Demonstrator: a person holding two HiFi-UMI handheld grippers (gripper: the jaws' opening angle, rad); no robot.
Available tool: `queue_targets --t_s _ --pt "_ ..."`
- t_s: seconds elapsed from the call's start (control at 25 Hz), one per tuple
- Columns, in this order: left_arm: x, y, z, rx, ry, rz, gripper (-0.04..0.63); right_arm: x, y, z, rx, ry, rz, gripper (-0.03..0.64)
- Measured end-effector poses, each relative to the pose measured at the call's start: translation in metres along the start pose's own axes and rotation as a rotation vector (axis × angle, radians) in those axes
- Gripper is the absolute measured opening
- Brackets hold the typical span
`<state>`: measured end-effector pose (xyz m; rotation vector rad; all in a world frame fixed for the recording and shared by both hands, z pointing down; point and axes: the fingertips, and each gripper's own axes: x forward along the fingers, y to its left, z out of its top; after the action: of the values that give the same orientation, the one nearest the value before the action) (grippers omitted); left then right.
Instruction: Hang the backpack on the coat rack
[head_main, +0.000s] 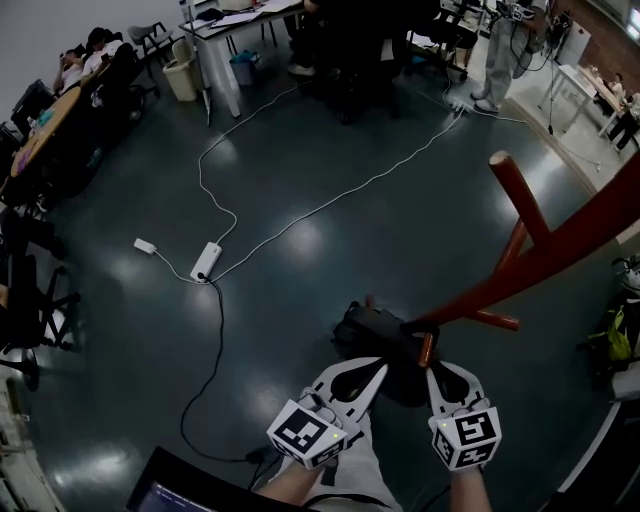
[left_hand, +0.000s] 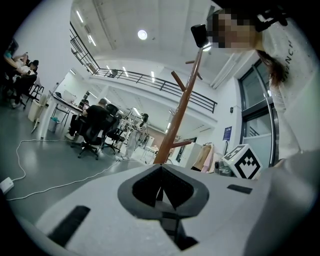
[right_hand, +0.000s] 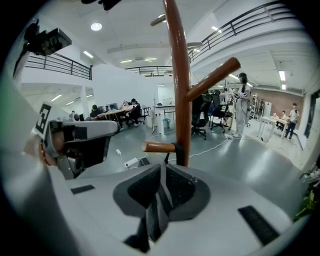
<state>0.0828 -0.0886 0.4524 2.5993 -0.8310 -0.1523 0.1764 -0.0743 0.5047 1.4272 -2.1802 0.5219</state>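
The red-brown wooden coat rack (head_main: 560, 250) slants in from the right in the head view; its trunk rises ahead in the left gripper view (left_hand: 180, 105) and close up in the right gripper view (right_hand: 179, 75). A black backpack (head_main: 372, 330) hangs low by its base, and its black strap (right_hand: 175, 149) loops over a short low peg (right_hand: 155, 146). My right gripper (head_main: 430, 368) (right_hand: 162, 172) is just under that peg, shut on the strap. My left gripper (head_main: 381, 368) (left_hand: 160, 170) is shut, with its tip against the backpack.
A white power strip (head_main: 206, 262) and long white cables lie on the dark glossy floor to the left. Office chairs and desks (head_main: 230, 20) line the far side, where a person (head_main: 500, 50) stands. A laptop edge (head_main: 180, 490) shows at the bottom left.
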Motion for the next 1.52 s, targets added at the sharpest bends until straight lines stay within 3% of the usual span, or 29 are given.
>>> queue_targets --t_s 0.24,0.76,1.32,1.52 --pt "-0.005 -0.003 0.009 0.022 -0.008 -0.005 0.009 -0.019 0.027 0.012 -0.044 -0.023 0.054 0.035" --pt "-0.011 -0.02 0.04 0.028 -0.054 -0.07 0.009 -0.053 0.067 0.044 -0.088 -0.089 0.074 0.031" --pt "-0.024 -0.016 0.073 0.051 -0.092 -0.085 0.009 -0.065 0.087 0.079 -0.151 -0.141 0.061 0.018" --pt "-0.021 -0.018 0.076 0.051 -0.09 -0.095 0.009 -0.066 0.086 0.079 -0.129 -0.14 0.057 0.018"
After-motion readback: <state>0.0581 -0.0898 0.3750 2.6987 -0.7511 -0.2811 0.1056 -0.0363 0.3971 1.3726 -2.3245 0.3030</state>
